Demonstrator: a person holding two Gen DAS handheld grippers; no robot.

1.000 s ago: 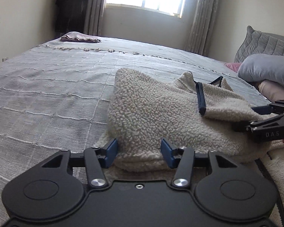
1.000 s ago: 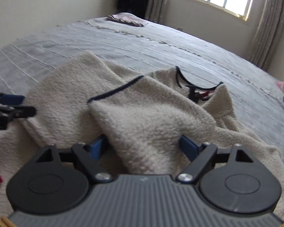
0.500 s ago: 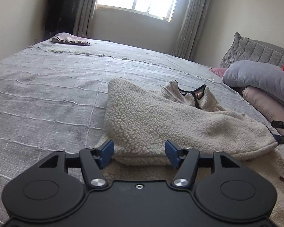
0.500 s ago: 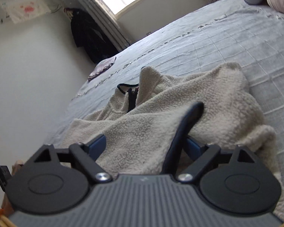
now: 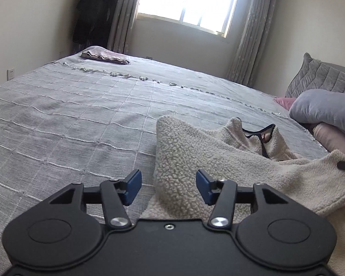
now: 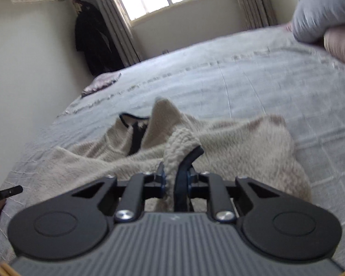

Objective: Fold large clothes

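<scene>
A cream fleece garment [image 5: 214,161] with dark trim lies crumpled on the grey bedspread [image 5: 69,115]. Its dark-edged collar [image 5: 262,133] points toward the pillows. My left gripper [image 5: 168,184] is open, its blue pads either side of a raised fold of the fleece without pinching it. In the right wrist view the same garment [image 6: 241,142] spreads ahead. My right gripper [image 6: 174,179] is shut on a bunched edge of the fleece with its dark trim [image 6: 186,161], held slightly raised.
Grey and pink pillows [image 5: 322,112] stack at the right by the headboard. A folded purple cloth [image 5: 103,55] lies at the bed's far corner. Dark clothes [image 6: 92,36] hang by the curtains. The left gripper's tip [image 6: 7,192] shows at the right view's left edge.
My right gripper closed on the trimmed edge of the fleece and swung toward the window. My left gripper drew back and rose a little, still open over the fold.
</scene>
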